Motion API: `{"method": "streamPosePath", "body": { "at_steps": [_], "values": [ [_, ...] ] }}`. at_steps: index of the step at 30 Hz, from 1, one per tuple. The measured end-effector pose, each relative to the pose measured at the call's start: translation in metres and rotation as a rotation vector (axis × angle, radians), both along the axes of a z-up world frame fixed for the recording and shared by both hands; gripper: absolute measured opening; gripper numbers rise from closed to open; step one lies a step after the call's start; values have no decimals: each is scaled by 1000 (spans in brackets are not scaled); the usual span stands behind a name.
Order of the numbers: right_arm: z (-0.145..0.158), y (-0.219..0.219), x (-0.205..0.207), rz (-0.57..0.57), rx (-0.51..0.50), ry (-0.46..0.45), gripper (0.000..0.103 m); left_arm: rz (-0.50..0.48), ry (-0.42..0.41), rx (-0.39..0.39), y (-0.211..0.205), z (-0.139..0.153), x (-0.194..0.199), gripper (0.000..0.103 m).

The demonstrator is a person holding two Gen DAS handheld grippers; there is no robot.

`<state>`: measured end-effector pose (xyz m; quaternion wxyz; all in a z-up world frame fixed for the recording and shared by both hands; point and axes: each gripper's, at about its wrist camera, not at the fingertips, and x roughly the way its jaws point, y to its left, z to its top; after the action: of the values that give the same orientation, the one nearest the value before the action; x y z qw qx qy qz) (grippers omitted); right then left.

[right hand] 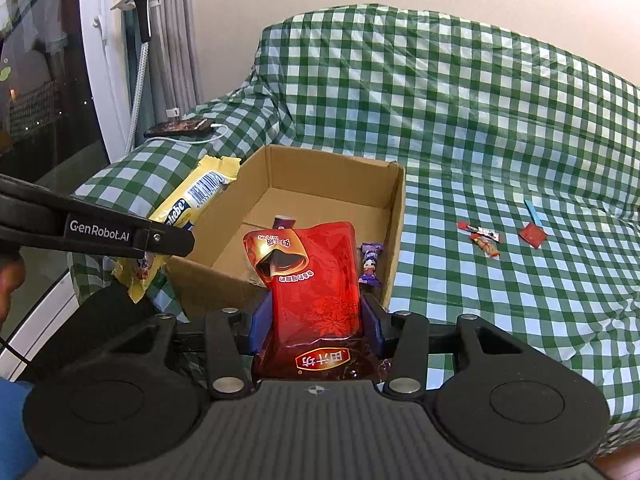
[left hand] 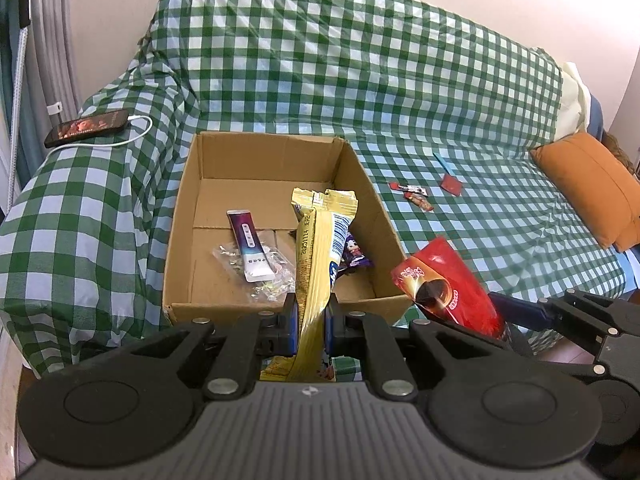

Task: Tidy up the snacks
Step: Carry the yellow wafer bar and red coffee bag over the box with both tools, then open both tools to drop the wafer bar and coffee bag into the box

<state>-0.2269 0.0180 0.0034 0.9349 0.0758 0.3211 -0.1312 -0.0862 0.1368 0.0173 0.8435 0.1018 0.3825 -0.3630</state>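
My left gripper (left hand: 312, 320) is shut on a long yellow snack pack (left hand: 316, 264), held edge-up over the near wall of an open cardboard box (left hand: 182, 216). The right wrist view shows that yellow pack (right hand: 192, 200) at the box's left side, in the left gripper (right hand: 160, 246). My right gripper (right hand: 316, 320) is shut on a red pouch (right hand: 316, 280), held just before the cardboard box (right hand: 396, 216). In the left wrist view the red pouch (left hand: 444, 284) sits off the box's near right corner. Inside lie a purple sachet (left hand: 250, 248), clear wrappers (left hand: 268, 280) and a small purple candy (left hand: 354, 254).
The box stands on a sofa under a green checked cover (left hand: 400, 80). Several small red snack wrappers (left hand: 416, 194) and a red packet (left hand: 452, 184) lie on the seat to the right. An orange cushion (left hand: 592, 188) is far right. A phone on a white cable (left hand: 88, 126) rests on the left armrest.
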Motion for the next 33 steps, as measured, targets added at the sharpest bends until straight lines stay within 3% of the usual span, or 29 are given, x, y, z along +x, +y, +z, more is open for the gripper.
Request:
{"method": "streamPosePath", "body": {
  "at_steps": [11, 22, 33],
  "values": [
    [-5, -20, 32, -22, 22, 29, 50, 30, 9, -1, -9, -3, 42, 13],
    [-14, -60, 91, -58, 103, 35, 50, 63, 21, 1, -37, -9, 101, 13],
    [-38, -81, 164, -88, 146, 62, 50, 89, 50, 63, -82, -44, 168, 13]
  ]
}}
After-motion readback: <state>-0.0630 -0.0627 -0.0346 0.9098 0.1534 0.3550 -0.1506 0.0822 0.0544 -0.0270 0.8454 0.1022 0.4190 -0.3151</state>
